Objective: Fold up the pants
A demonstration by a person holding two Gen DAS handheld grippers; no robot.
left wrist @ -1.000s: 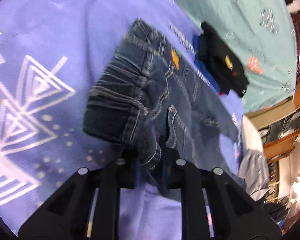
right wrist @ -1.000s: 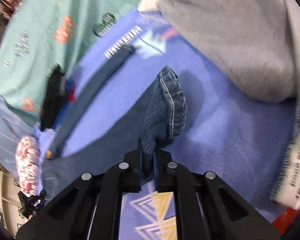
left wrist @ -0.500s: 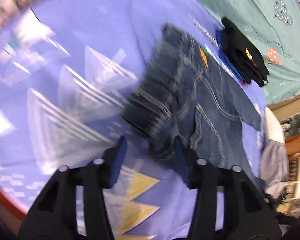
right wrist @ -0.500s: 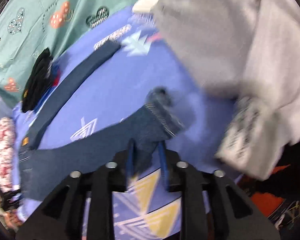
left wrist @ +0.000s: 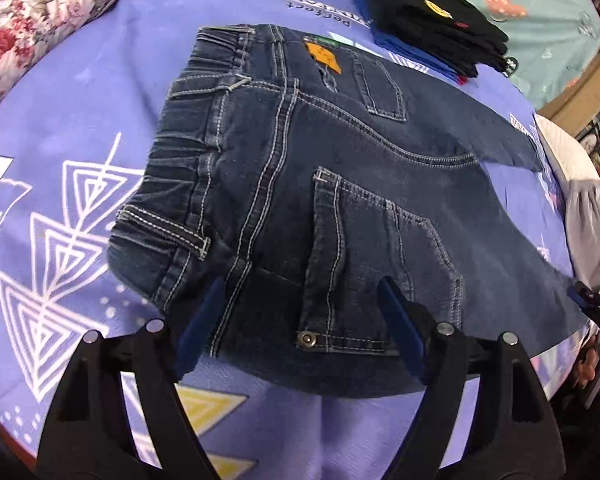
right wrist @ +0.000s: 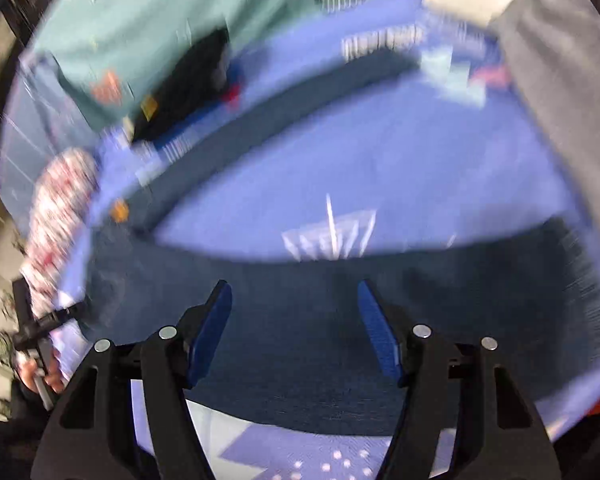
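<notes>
Jeans laid out flat, folding not yet begun.

The jeans [left wrist: 340,184] lie back-side up on the purple bedspread [left wrist: 100,80], legs spread apart in a V, no fold visible. The left gripper [left wrist: 300,320] hangs over the seat, jaws opening wide, pads off the denim. The right gripper [right wrist: 296,320] is also opening above the near leg; that view is blurred, but it seems to hold nothing. Every fold remains.
</notes>
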